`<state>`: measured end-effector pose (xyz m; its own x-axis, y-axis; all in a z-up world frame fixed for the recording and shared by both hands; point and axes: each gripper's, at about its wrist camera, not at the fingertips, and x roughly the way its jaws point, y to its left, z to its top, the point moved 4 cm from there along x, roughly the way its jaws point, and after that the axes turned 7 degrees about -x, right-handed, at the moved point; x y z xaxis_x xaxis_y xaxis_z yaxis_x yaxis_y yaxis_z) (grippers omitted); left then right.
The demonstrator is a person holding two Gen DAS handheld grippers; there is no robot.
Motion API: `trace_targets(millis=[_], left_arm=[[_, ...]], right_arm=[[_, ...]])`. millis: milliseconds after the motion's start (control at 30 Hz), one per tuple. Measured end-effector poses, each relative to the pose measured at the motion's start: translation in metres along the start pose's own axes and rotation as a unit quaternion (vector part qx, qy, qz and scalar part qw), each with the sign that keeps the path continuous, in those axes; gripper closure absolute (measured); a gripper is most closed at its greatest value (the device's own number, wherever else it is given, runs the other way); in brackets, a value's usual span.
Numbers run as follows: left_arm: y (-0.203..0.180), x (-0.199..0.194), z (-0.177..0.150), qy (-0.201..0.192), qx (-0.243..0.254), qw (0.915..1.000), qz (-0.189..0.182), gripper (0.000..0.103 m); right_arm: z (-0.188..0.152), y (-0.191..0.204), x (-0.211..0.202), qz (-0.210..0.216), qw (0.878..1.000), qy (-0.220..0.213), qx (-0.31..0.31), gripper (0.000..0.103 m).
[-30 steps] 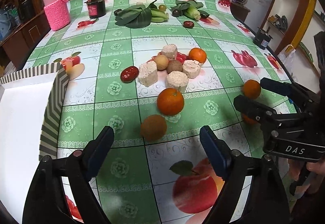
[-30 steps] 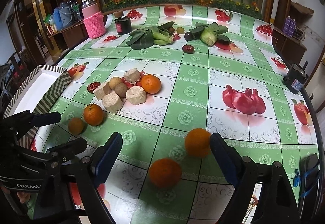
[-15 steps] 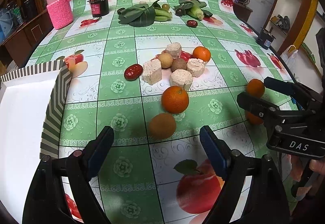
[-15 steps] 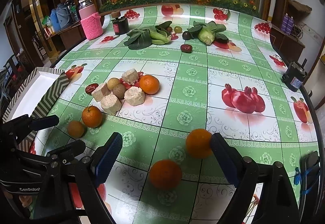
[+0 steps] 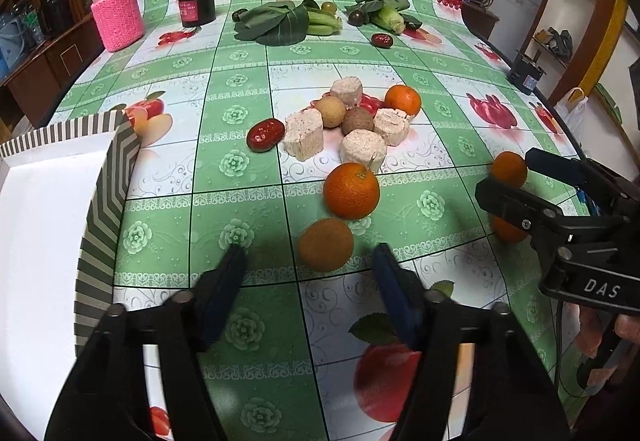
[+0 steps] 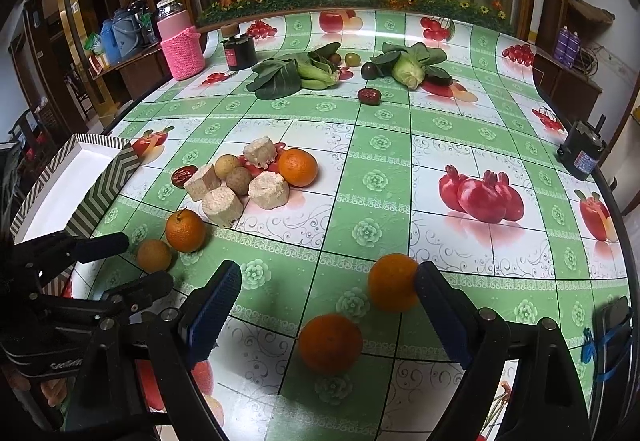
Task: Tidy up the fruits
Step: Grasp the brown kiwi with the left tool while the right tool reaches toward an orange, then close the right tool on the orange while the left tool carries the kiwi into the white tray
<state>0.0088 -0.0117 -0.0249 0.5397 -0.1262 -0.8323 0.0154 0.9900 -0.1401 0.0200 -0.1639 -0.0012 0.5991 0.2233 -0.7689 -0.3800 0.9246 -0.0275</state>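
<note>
A brown round fruit [image 5: 326, 245] lies on the tablecloth between the fingers of my left gripper [image 5: 310, 275]. The jaws are closing, and their pads stand apart from the fruit on both sides. Just beyond it sits an orange [image 5: 351, 189]. My right gripper [image 6: 328, 301] is open over the near table edge. One orange [image 6: 330, 341] lies between its fingers, and a second orange [image 6: 394, 283] rests against the right fingertip. Seen from the right wrist view, the left gripper [image 6: 144, 261] brackets the brown fruit [image 6: 154, 255].
A white box with a striped rim [image 5: 108, 201] stands at the left edge. Mid-table is a pile of pale cake blocks [image 5: 304, 137], small brown fruits, an orange [image 5: 403, 100] and a red jujube [image 5: 264, 134]. Leafy greens [image 5: 280, 23], a dark jar and a pink-sleeved bottle [image 5: 116, 17] stand at the back.
The left gripper's fingers have come inward from wide open, narrowing around the brown fruit. The right gripper and the oranges have stayed as they were.
</note>
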Motion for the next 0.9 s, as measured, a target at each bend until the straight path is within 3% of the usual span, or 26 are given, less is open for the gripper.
trace_targets(millis=[33, 133, 167, 433, 567, 733, 900], left_arm=[[0.000, 0.000, 0.000, -0.002, 0.001, 1.0000, 0.002, 0.050], [0.002, -0.001, 0.001, -0.008, -0.003, 1.0000, 0.002, 0.076], [0.004, -0.002, 0.001, -0.007, -0.009, 0.9999, -0.002, 0.079], [0.018, -0.021, 0.000, -0.016, -0.036, 0.9992, -0.005, 0.079], [0.033, -0.039, -0.001, -0.022, -0.051, 0.9985, 0.001, 0.079], [0.051, -0.054, -0.002, -0.024, -0.070, 0.9972, 0.005, 0.079], [0.065, -0.064, -0.002, -0.025, -0.085, 0.9961, 0.005, 0.079]], right_arm=[[0.000, 0.000, 0.000, 0.000, 1.000, 0.000, -0.001, 0.013], [0.001, 0.003, 0.000, 0.002, 1.000, -0.003, -0.006, 0.013], [0.002, 0.005, 0.000, 0.006, 1.000, -0.004, -0.008, 0.013], [0.013, 0.041, 0.010, 0.086, 0.996, 0.007, -0.036, 0.035], [0.015, 0.063, 0.024, 0.102, 0.993, 0.020, -0.053, 0.046], [0.021, 0.080, 0.033, 0.115, 0.991, 0.027, -0.064, 0.049], [0.024, 0.093, 0.049, 0.113, 0.990, 0.041, -0.074, 0.070]])
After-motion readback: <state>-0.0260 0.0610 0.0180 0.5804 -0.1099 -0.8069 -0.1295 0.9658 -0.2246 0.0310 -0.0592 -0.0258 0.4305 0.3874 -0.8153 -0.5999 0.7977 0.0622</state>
